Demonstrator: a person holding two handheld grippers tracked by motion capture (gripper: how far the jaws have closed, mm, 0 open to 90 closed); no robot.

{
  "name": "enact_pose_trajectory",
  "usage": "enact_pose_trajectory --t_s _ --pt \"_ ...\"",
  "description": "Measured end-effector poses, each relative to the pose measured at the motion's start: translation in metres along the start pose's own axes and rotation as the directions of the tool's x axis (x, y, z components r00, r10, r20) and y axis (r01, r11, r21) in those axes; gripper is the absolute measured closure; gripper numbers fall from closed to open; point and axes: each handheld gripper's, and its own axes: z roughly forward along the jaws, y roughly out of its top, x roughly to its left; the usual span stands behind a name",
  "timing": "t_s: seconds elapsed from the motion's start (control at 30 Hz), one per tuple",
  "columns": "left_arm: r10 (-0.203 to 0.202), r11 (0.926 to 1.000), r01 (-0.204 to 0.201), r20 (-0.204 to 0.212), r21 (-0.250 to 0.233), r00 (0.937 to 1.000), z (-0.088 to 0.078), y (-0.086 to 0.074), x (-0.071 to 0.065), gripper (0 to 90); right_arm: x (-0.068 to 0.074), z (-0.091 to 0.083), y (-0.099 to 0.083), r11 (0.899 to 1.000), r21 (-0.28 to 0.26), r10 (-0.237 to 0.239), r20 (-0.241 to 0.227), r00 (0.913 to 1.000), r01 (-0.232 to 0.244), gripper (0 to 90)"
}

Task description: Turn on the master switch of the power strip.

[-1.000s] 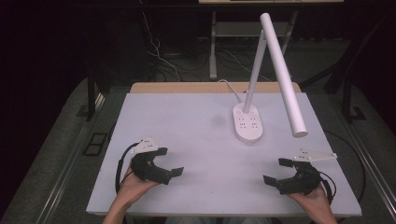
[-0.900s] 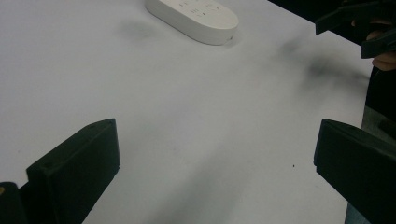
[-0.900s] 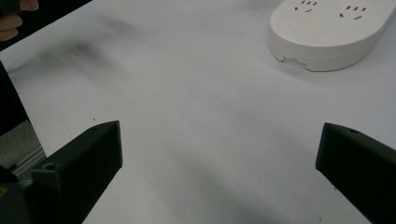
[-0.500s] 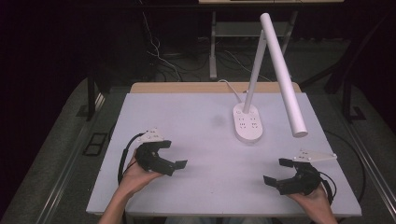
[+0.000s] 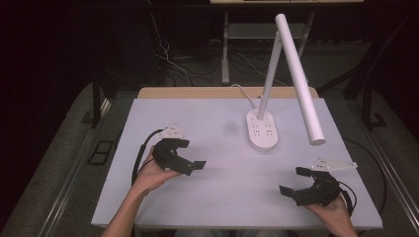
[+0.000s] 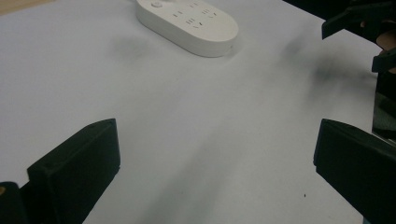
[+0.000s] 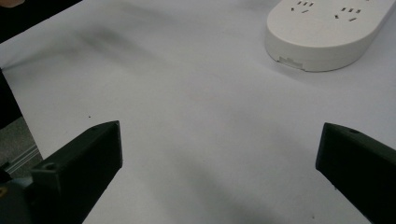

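Note:
A white desk lamp stands at the back right of the table, its oval base (image 5: 262,129) carrying socket holes and its long tube head (image 5: 299,79) slanting down to the right. My left gripper (image 5: 190,154) hovers over the table's left half, open, nothing between its jaws. In the left gripper view the left gripper (image 6: 217,158) points toward the lamp base (image 6: 189,21), well short of it. Near the front right corner my right gripper (image 5: 295,180) is open and empty. Seen from the right gripper view, the right gripper (image 7: 219,163) faces the lamp base (image 7: 327,32).
The pale table top (image 5: 222,207) has a wooden strip (image 5: 197,92) along its far edge. Cables trail from both grippers. The lamp's cord (image 5: 242,91) runs off the back edge. The other gripper (image 6: 364,23) appears at the top right of the left gripper view.
My left gripper has moved forward and a little right, away from the near edge toward the table's middle. The right gripper has stayed in place.

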Motion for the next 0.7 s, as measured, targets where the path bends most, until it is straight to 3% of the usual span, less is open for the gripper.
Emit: enact_pose_trajectory --t_s 0.7 --pt "0.042 0.9986 -0.042 0.013 0.033 0.9990 0.023 0.039 0.008 0.3 0.000 0.000 -0.001 1.000 0.004 0.006 -0.004 1.0000 -0.006 0.1"
